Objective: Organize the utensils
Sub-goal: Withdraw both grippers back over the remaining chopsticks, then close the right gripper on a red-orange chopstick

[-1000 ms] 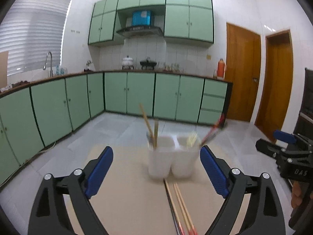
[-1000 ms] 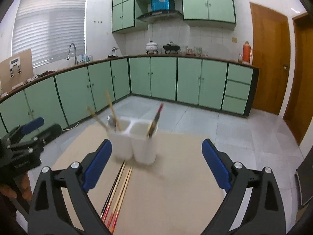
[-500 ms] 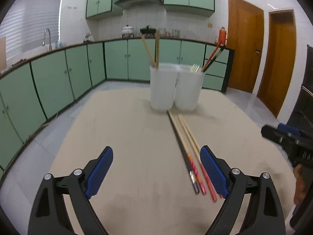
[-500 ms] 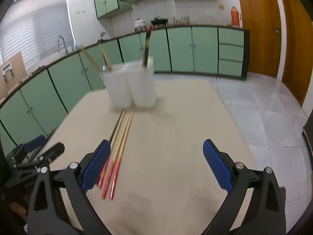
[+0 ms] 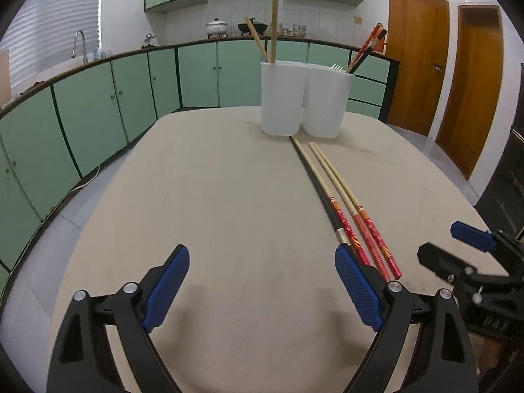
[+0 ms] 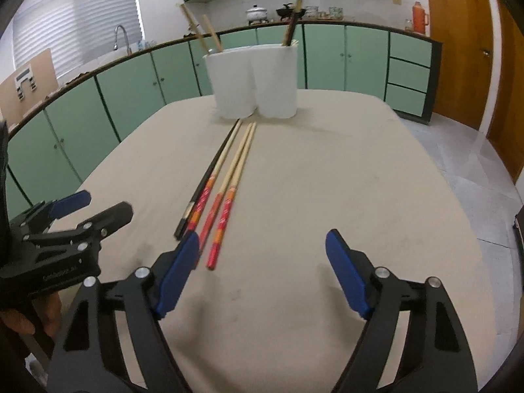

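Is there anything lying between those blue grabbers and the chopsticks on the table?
Nothing visible. The chopsticks lie on bare table just ahead of the right gripper, whose empty jaws are closing, and beside the open left gripper.

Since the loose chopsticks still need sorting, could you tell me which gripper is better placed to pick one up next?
Probably the right gripper: the red handle ends of the chopsticks on the table lie just ahead of its left pad, nothing between its closing jaws. The left gripper is open, with them off its right side.
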{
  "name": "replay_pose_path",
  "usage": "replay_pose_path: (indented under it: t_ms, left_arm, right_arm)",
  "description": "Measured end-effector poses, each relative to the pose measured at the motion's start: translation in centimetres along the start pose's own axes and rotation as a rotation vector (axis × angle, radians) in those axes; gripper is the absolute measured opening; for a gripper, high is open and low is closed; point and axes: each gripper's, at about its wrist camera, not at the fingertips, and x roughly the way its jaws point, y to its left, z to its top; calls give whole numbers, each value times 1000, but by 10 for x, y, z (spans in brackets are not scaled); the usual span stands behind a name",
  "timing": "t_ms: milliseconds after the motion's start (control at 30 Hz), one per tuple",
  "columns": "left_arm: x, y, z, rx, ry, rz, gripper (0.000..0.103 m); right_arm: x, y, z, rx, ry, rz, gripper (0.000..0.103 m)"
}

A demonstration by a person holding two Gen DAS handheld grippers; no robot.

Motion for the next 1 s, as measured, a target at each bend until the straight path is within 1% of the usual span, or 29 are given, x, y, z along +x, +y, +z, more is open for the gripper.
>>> replay_pose_path:
  t_ms: [100, 233, 300, 567, 900, 1000]
  left_arm:
    - [1, 5, -1, -11, 7, 5, 89]
    - [2, 10, -1, -19, 12, 2, 89]
    - [2, 11, -1, -21, 12, -1, 89]
    - [4, 12, -2, -25, 15, -10, 89]
    - [3, 16, -3, -34, 19, -12, 89]
    - [4, 17, -3, -32, 20, -9, 89]
  right_arm:
    - [3, 8, -3, -24, 7, -6, 68]
    - [10, 13, -5, -37, 25, -18, 57]
    - [12, 15, -6, -42, 35, -21, 55]
    - [17, 22, -7, -58, 59, -24, 39]
    - [20, 29, -8, -85, 59, -37, 26]
    - [21, 29, -8, -84, 60, -36, 18]
